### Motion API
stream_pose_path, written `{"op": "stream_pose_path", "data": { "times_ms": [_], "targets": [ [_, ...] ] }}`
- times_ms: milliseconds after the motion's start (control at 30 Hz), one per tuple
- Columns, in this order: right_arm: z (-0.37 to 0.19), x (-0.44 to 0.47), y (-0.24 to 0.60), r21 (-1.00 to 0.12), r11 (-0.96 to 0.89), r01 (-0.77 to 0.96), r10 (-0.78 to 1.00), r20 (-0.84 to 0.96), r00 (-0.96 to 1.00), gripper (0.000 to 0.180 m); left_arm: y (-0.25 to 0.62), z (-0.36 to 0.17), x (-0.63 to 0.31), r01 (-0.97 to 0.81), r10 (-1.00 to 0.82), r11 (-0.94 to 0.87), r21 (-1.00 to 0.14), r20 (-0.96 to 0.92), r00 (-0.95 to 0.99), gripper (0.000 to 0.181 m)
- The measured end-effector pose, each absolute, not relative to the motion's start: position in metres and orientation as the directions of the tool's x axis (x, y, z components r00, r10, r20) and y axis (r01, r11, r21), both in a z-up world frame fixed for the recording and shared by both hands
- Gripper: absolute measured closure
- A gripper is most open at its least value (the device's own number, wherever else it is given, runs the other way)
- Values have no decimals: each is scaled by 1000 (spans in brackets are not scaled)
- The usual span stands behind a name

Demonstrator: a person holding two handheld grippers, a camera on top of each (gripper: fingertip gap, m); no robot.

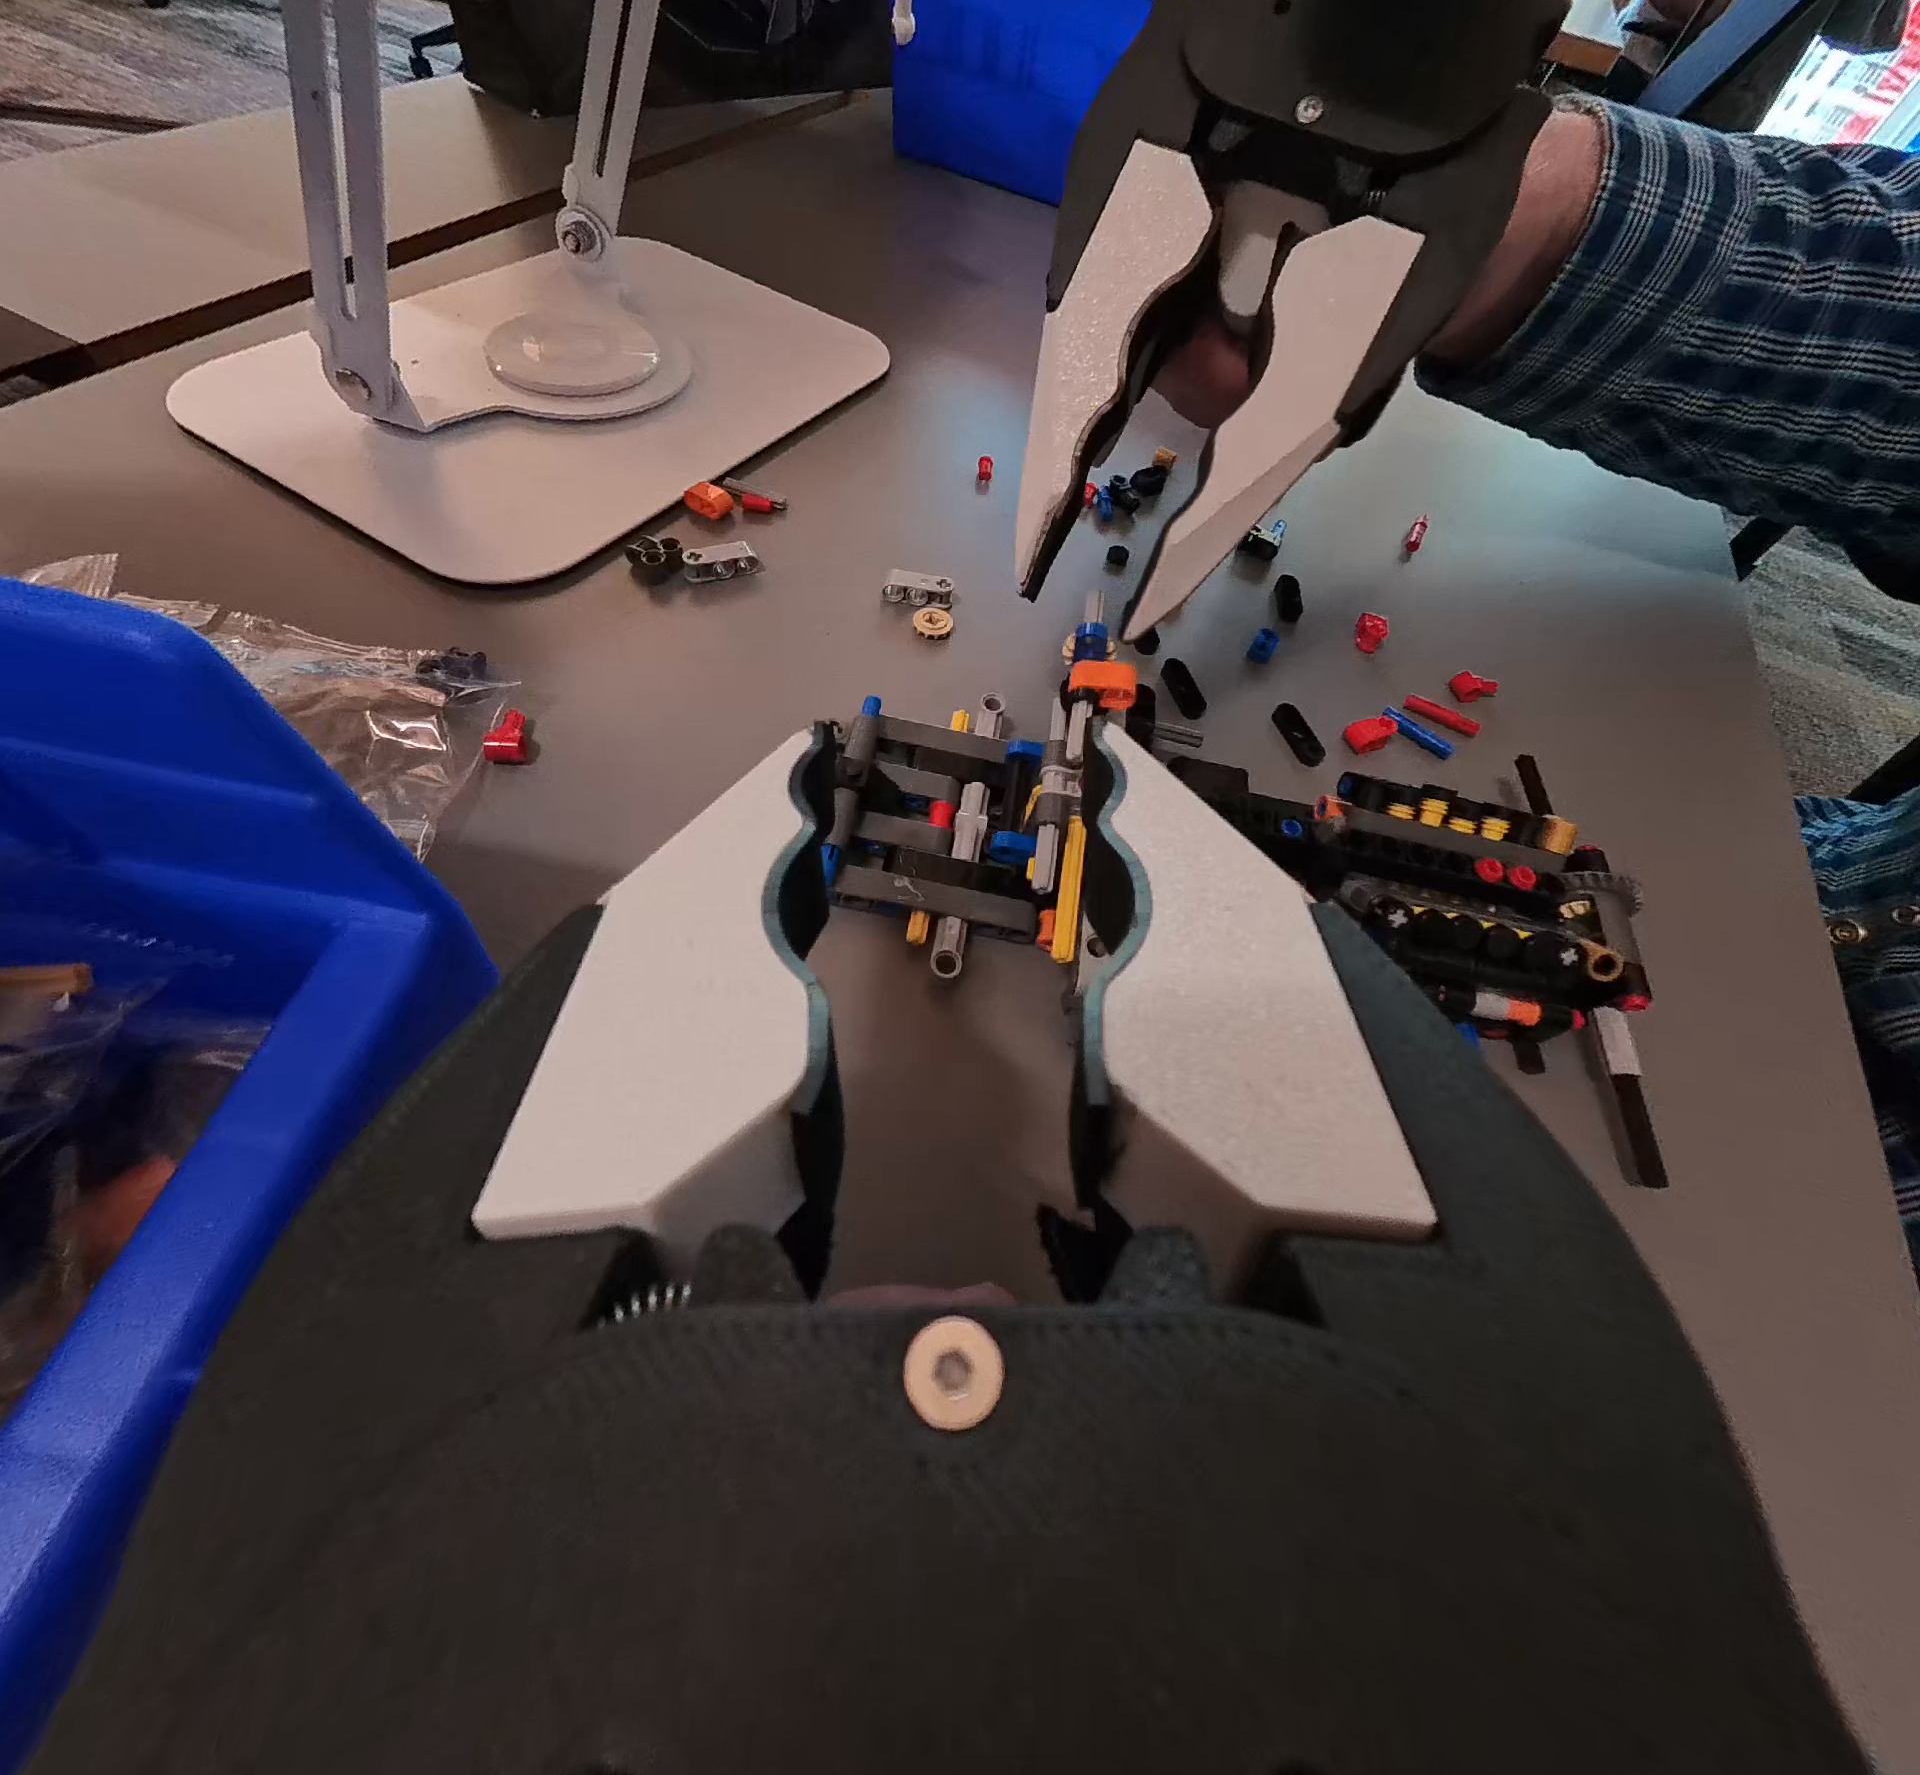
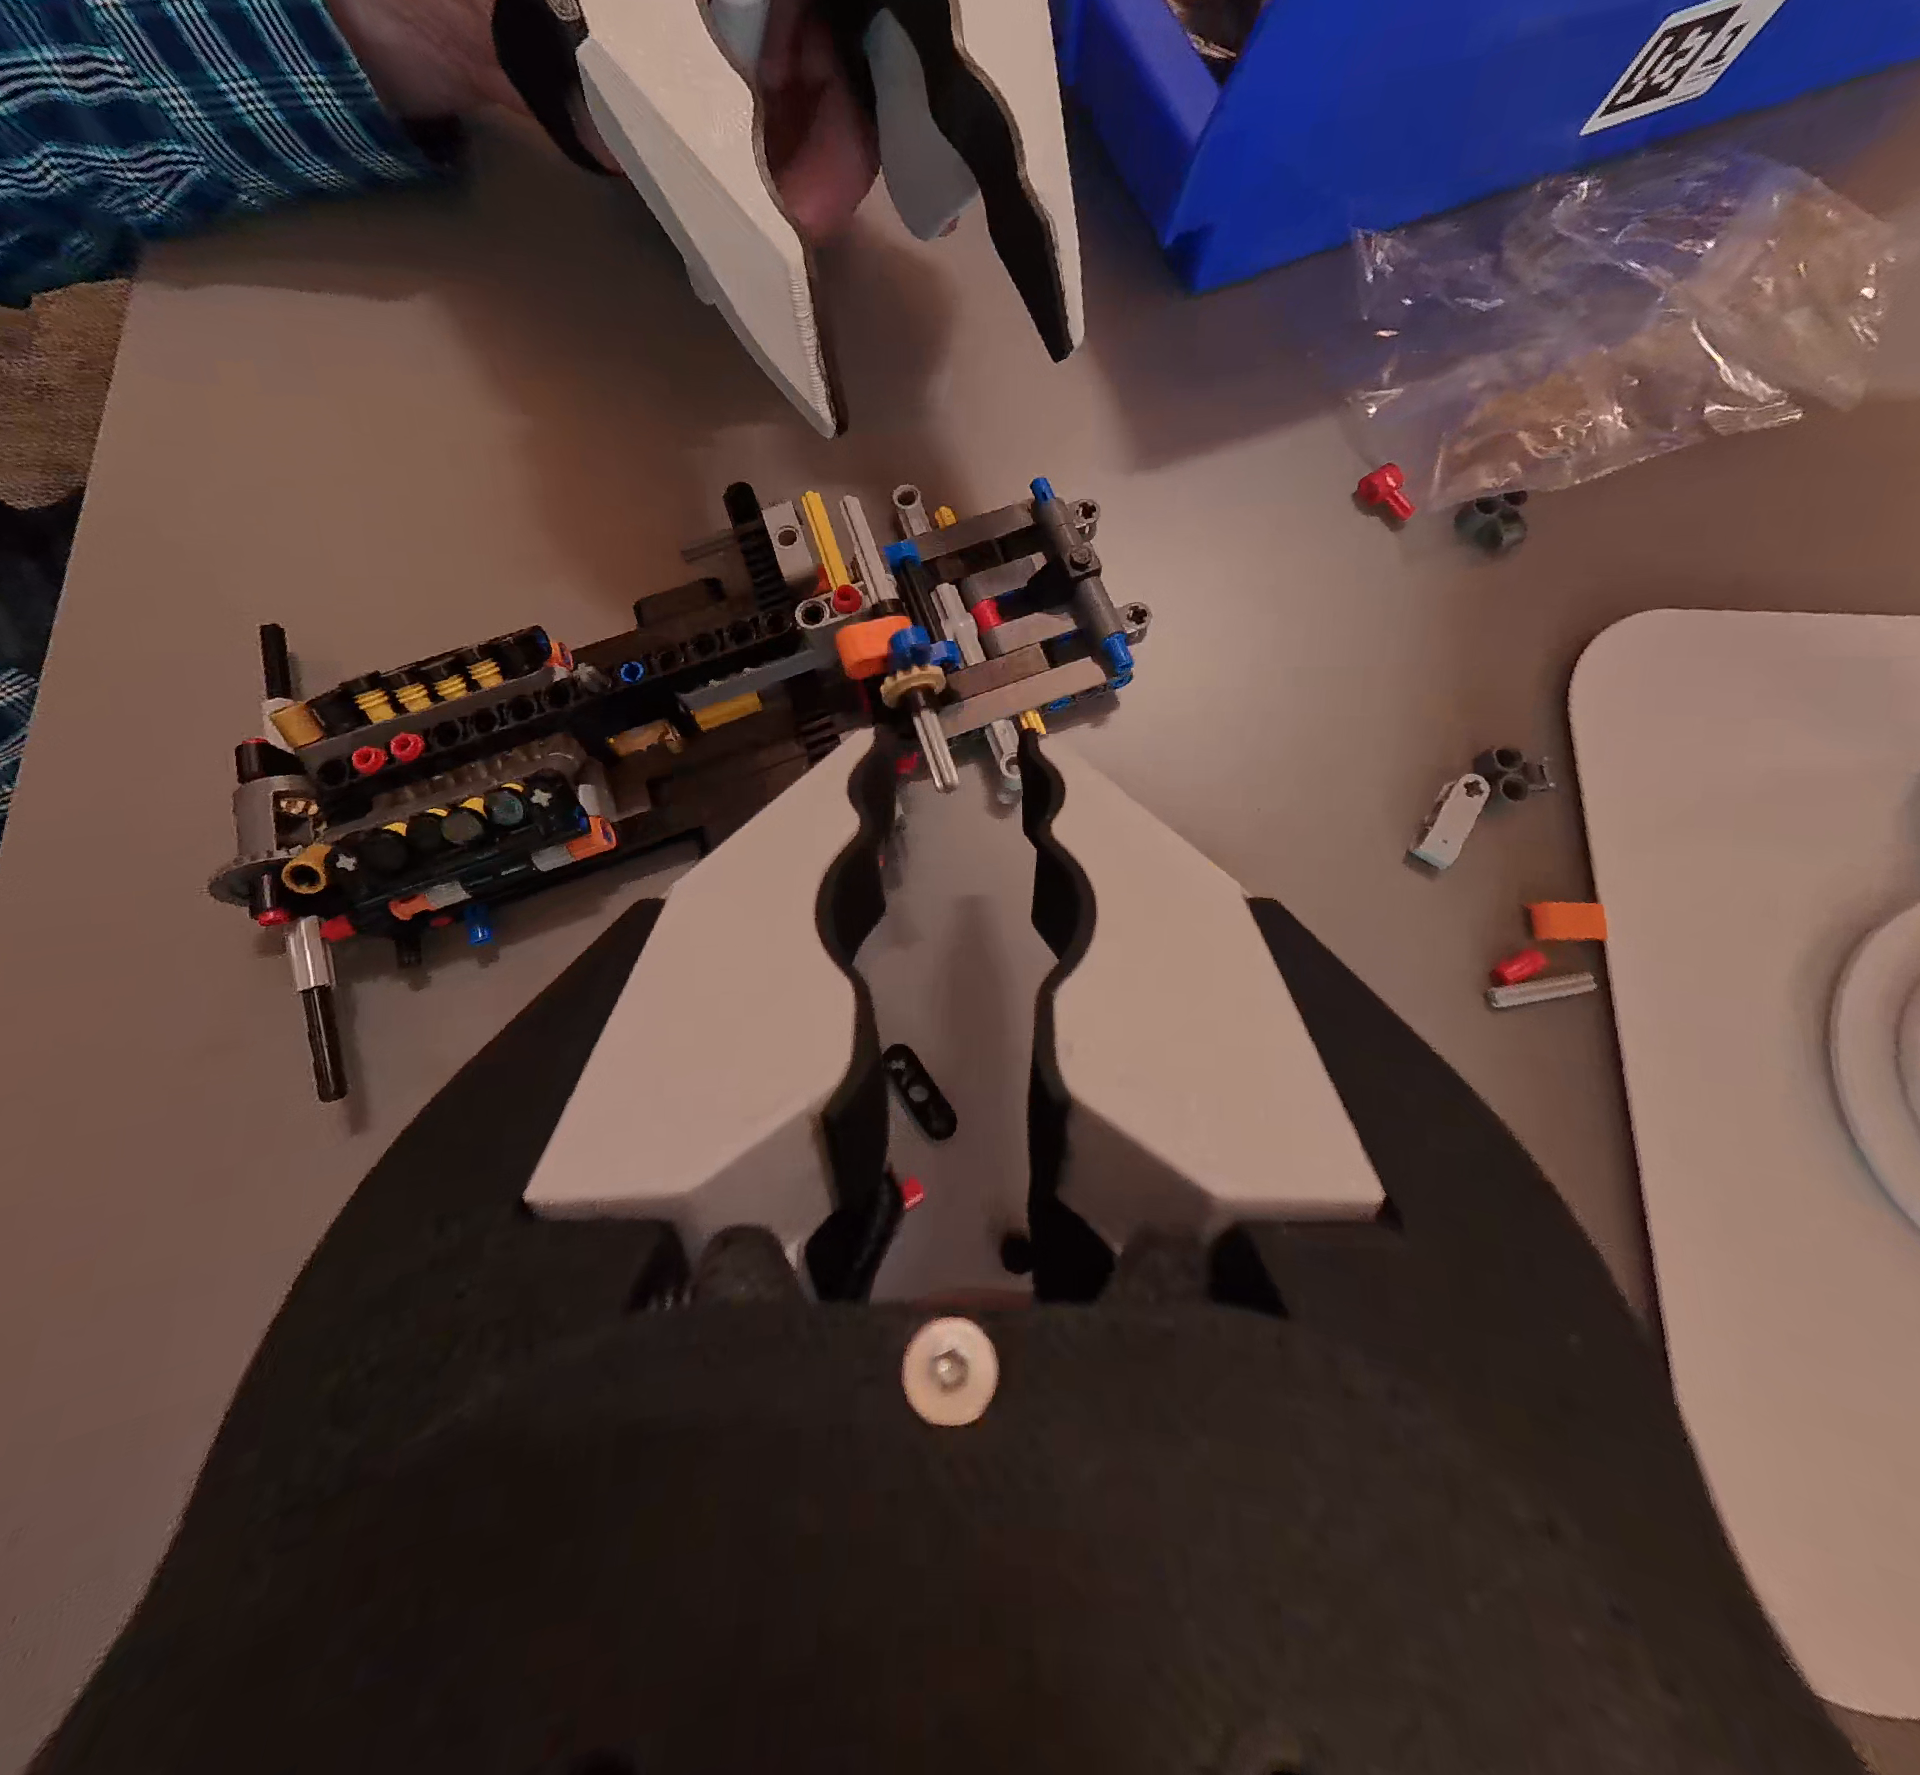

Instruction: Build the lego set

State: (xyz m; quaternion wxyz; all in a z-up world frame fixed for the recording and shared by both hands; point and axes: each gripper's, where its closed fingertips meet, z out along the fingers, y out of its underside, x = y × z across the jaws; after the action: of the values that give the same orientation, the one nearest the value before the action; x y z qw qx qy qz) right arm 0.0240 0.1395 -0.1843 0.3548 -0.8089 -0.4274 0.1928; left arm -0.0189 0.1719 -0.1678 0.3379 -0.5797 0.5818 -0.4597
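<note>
A partly built lego assembly lies on the grey table. Its grey frame end (image 1: 935,842) (image 2: 1029,603) joins a long black body (image 1: 1475,894) (image 2: 436,790) with yellow and red pins. A grey axle (image 2: 935,749) with a tan gear (image 2: 912,686) and an orange piece (image 2: 871,645) sticks out of the frame. My left gripper (image 1: 961,749) (image 2: 945,390) is open and hovers just off the frame's near side. My right gripper (image 2: 951,754) (image 1: 1081,613) is open, its tips on either side of the axle's end.
Loose small pieces (image 1: 1403,717) lie scattered beyond the assembly and by the white stand base (image 1: 520,395) (image 2: 1766,998). A blue bin (image 1: 156,894) (image 2: 1455,63) and a clear plastic bag (image 1: 364,707) (image 2: 1610,323) sit left. Another blue bin (image 1: 997,32) stands behind. Spacing between my two grippers at the tips: around 7 cm.
</note>
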Motion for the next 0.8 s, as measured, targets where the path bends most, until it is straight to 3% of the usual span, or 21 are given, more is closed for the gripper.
{"op": "stream_pose_path", "data": {
  "times_ms": [800],
  "targets": [
    [-179,23,134,-744,-371,555,843,-21,537,152,172,-168,-19,-365,-983,-102,-925,150,-106,135]
  ]
}}
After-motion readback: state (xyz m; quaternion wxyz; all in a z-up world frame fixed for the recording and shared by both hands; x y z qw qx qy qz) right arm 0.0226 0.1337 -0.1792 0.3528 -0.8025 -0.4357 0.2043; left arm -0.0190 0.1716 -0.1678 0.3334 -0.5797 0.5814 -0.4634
